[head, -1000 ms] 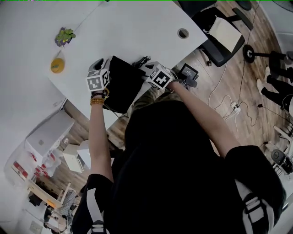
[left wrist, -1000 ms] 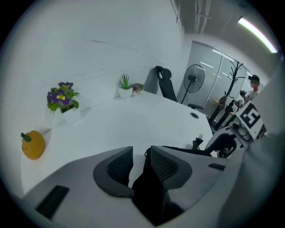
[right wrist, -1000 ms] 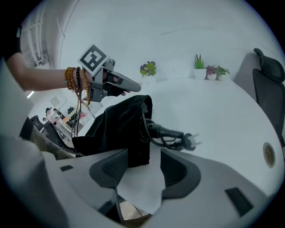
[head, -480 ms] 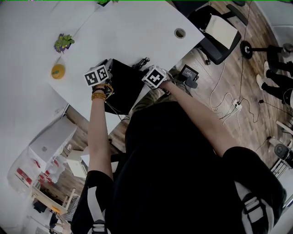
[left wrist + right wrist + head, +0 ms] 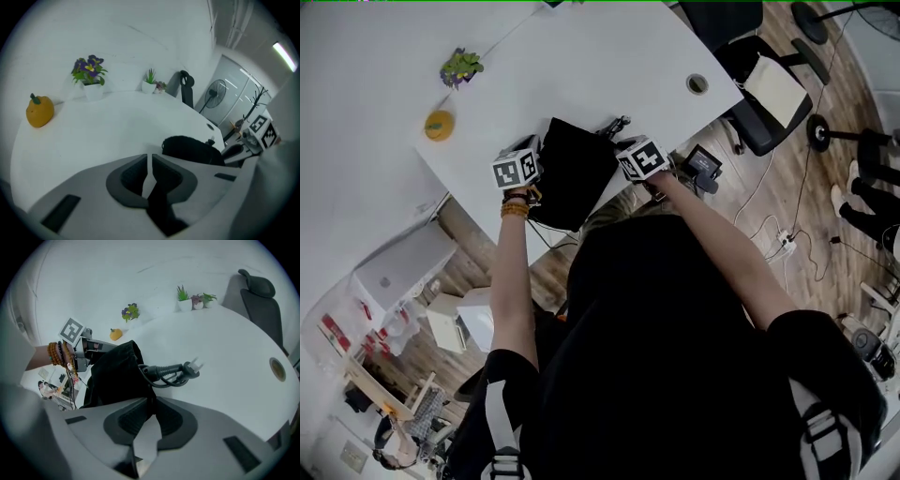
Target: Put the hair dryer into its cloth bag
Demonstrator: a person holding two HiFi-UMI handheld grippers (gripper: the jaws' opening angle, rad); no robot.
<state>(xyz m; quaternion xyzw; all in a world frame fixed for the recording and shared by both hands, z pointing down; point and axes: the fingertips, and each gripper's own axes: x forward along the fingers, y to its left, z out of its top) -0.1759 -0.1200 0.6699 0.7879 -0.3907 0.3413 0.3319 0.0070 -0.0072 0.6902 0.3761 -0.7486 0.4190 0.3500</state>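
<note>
The black cloth bag [image 5: 572, 173] lies on the white table [image 5: 609, 56] near its front edge. The hair dryer's black cord and plug [image 5: 180, 371] stick out of the bag's mouth, and the dryer body is hidden inside. My left gripper [image 5: 532, 152] is at the bag's left edge. In the left gripper view its jaws [image 5: 150, 161] are closing to a thin slit with black cloth in the lower part. My right gripper [image 5: 630, 148] is at the bag's right edge. Its jaws [image 5: 152, 405] are closing with the bag's cloth [image 5: 117, 373] pinched between them.
An orange ornament [image 5: 439, 124] and a small flower pot [image 5: 461, 67] stand at the table's far left. A round cable hole [image 5: 698, 84] is at the right end. An office chair [image 5: 759, 70] and floor cables lie beyond the table's right edge.
My left gripper has come down closer onto the bag's left edge. The right gripper stays at the right edge, rolled a little. The bag has not moved on the table.
</note>
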